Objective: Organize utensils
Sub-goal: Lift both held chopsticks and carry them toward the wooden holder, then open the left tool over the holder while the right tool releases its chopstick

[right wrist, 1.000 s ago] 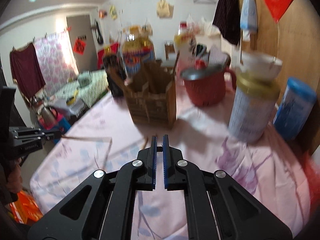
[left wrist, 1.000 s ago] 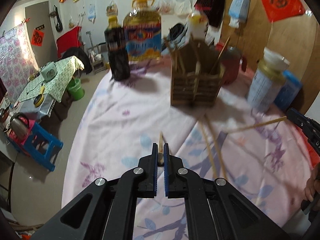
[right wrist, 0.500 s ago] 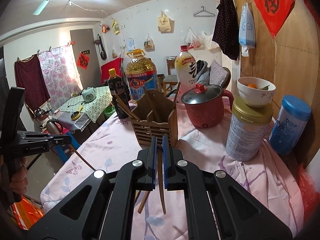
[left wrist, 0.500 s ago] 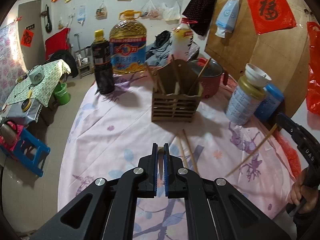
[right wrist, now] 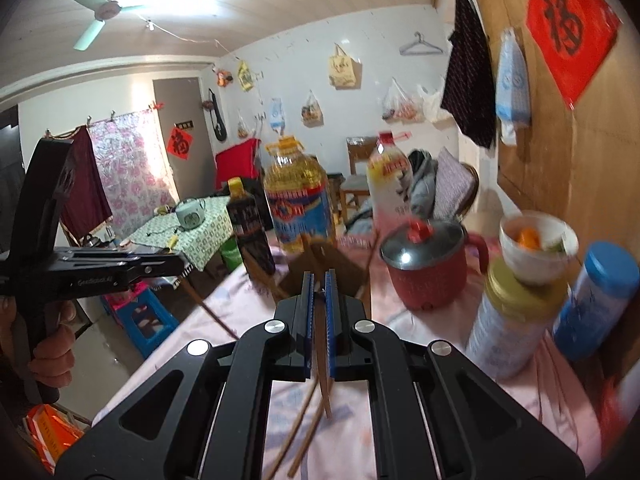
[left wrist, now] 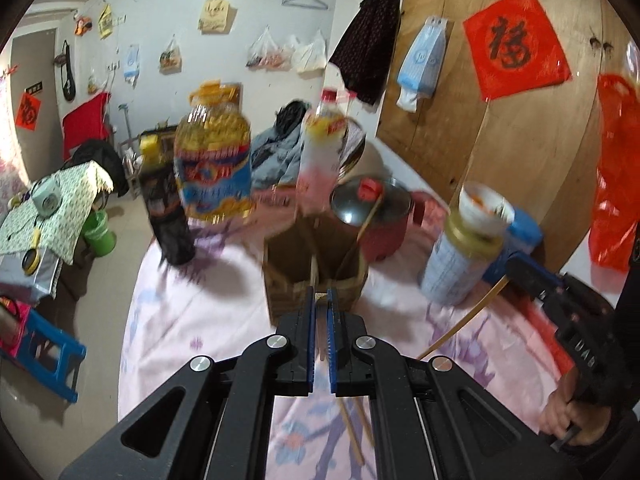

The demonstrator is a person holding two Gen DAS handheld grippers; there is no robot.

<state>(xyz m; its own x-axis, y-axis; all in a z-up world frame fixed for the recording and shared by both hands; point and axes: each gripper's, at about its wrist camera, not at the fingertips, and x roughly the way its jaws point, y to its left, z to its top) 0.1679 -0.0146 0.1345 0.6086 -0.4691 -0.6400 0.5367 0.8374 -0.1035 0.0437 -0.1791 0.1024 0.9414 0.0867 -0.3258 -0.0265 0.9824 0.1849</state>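
— Chopsticks first: each gripper carries one. The left gripper (left wrist: 320, 312) has its jaws pressed together on a chopstick (left wrist: 317, 280) that runs straight out toward the wooden holder (left wrist: 316, 276), and the right gripper (right wrist: 319, 300) pinches another chopstick (right wrist: 322, 376) the same way, its loose end hanging down below the jaws.

— What's different from a second ago?

— Both tools have come up off the tabletop (left wrist: 200, 320). A second back they sat low over the cloth – now the holder lies just ahead of and beneath each tip, and the pinch hasn't loosened on either side.

— So the pickup is done?

— I'd say so, and the carry looks nearly over; the drop into the holder comes next. Two more chopsticks (left wrist: 352, 428) lie on the cloth under the left tool, so the job is only partly through.

— Anything in the way?

— Sticks already stand in the holder, and the red pot (right wrist: 428, 272), oil jug (right wrist: 298, 196) and tin (right wrist: 512, 332) crowd close around it. The background is blurred, so I can't tell which compartment is free.
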